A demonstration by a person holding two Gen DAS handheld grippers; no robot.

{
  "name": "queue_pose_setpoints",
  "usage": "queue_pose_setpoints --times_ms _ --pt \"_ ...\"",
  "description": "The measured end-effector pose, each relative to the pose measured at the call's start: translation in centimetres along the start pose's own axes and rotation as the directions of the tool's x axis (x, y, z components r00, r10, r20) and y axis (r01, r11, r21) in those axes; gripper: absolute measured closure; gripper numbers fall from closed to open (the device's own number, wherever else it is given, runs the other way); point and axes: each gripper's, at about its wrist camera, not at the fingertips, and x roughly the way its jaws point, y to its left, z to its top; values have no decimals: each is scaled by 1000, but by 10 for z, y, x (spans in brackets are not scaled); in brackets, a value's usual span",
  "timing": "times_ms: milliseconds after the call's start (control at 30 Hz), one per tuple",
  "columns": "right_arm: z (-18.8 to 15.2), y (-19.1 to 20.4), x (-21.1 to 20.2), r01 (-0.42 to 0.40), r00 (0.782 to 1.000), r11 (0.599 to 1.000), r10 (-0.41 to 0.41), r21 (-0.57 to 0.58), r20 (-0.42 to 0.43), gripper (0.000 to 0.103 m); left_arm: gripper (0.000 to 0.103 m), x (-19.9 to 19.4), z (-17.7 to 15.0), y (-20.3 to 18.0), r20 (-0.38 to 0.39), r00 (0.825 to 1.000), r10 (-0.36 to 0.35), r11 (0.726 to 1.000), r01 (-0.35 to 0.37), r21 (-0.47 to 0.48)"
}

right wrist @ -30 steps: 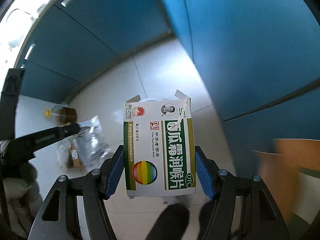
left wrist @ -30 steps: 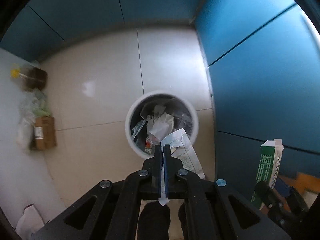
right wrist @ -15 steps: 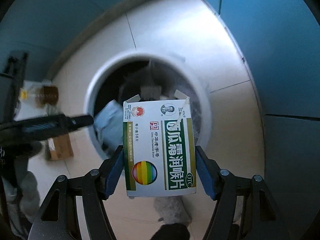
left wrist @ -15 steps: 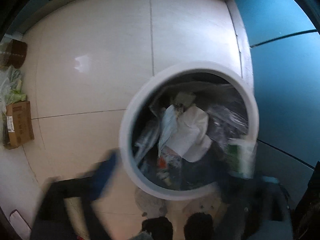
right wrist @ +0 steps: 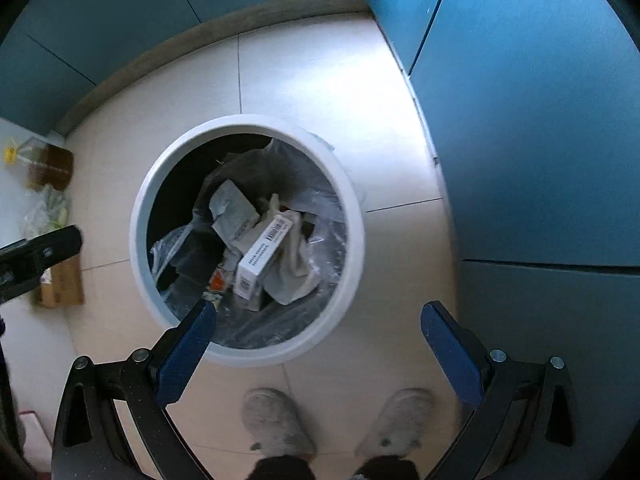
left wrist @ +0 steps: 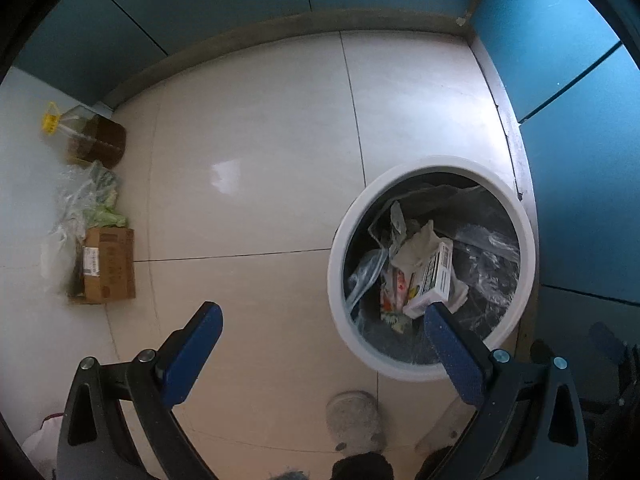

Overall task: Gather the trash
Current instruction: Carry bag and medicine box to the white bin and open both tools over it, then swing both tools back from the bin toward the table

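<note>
Both your left gripper [left wrist: 322, 328] and right gripper [right wrist: 318, 326] hang spread and empty; the box [right wrist: 262, 256] lies in the bin [right wrist: 352, 216] at 12 o'clock. Lift straight up, clear of the rim.

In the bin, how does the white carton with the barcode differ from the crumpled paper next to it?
The white carton is a rigid box with sharp edges; the crumpled paper is soft and creased. The carton carries a barcode and print, while the paper looks plain off-white. The carton lies tilted on top, partly over the paper. Both sit in the round white bin, touched by neither gripper.
</note>
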Motion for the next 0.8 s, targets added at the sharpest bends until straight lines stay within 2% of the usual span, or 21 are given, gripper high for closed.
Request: queue_pose_setpoints --times_ms 167,400,600,800 --pt "-3 2 -39 4 1000 1000 -3 -17 29 0 0 -39 -8 8 27 1000 3 1000 -3 -21" --pt "-19 -1 -119 7 997 999 -3 -48 75 0 0 -105 -30 15 68 998 -18 998 22 -61" --pt "-34 -3 -203 3 993 998 6 -70 118 0 0 -176 -62 15 93 995 -20 998 26 -62" --pt "-50 -7 -303 -3 984 996 18 -87 177 0 0 -262 -88 19 141 990 -29 997 38 -61"
